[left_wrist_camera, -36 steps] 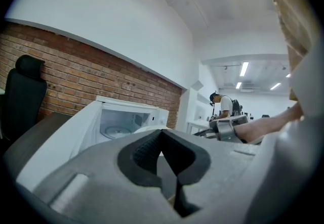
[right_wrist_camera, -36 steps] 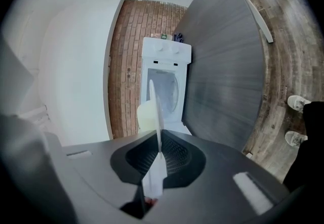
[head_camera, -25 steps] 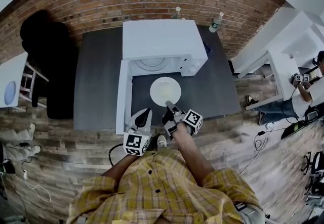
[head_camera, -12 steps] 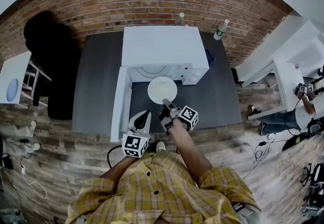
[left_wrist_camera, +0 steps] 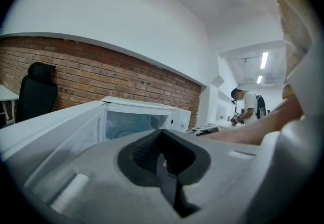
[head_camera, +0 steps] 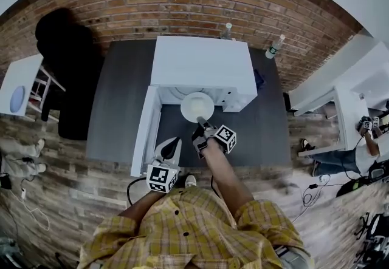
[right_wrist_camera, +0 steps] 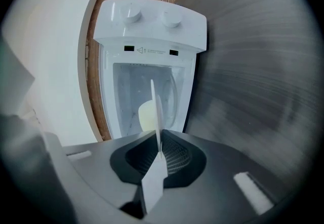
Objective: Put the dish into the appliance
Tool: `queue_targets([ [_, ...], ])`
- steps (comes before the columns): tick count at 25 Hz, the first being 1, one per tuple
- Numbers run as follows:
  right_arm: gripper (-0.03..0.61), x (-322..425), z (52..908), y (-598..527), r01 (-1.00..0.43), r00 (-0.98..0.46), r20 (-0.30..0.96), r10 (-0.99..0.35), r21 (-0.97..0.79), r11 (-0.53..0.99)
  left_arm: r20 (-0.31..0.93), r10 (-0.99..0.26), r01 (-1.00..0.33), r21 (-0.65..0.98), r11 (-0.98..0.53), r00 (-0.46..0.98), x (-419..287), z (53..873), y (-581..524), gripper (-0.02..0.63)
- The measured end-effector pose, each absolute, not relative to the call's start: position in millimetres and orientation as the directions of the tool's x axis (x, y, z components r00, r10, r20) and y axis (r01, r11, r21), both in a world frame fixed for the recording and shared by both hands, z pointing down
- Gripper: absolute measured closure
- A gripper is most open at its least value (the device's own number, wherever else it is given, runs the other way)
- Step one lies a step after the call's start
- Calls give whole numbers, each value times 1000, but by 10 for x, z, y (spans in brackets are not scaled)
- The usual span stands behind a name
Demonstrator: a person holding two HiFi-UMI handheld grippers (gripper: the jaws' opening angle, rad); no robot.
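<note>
— Where's the plate compared with a second ago?
— Farther in. Its far edge is now at the mouth of the open microwave; before, it was out over the dark surface.
— Who's holding it?
— The right gripper, fingers pinching the near rim.
— And the left gripper?
— Beside the swung-out door, fingers pressed together, empty.
— Anything only the right gripper view shows?
— The plate edge-on, and two knobs.
</note>
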State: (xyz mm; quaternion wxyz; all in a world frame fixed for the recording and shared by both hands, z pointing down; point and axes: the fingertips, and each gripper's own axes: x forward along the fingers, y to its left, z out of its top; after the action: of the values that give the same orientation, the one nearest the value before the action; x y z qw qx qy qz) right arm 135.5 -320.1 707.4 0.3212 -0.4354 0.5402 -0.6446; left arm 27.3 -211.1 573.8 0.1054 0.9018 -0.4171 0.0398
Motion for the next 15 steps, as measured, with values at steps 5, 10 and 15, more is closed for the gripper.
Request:
queue_targets([
  [5, 557, 1356, 7155, -3385, -56, -418, 211, -884, -977, -207, 168, -762, -780, 157, -606, 626, 202, 5764, -2177, 615],
  [10, 557, 1395, 7282, -3582, -63, -402, 227, -887, -973, -221, 181, -773, -794, 157, -588, 608, 140, 5777, -2209, 615],
  [15, 555, 1399, 7389, -3795, -33, -387, 227, -894, -972, -232, 180, -785, -805, 160, -572, 593, 91, 5806, -2271, 615],
])
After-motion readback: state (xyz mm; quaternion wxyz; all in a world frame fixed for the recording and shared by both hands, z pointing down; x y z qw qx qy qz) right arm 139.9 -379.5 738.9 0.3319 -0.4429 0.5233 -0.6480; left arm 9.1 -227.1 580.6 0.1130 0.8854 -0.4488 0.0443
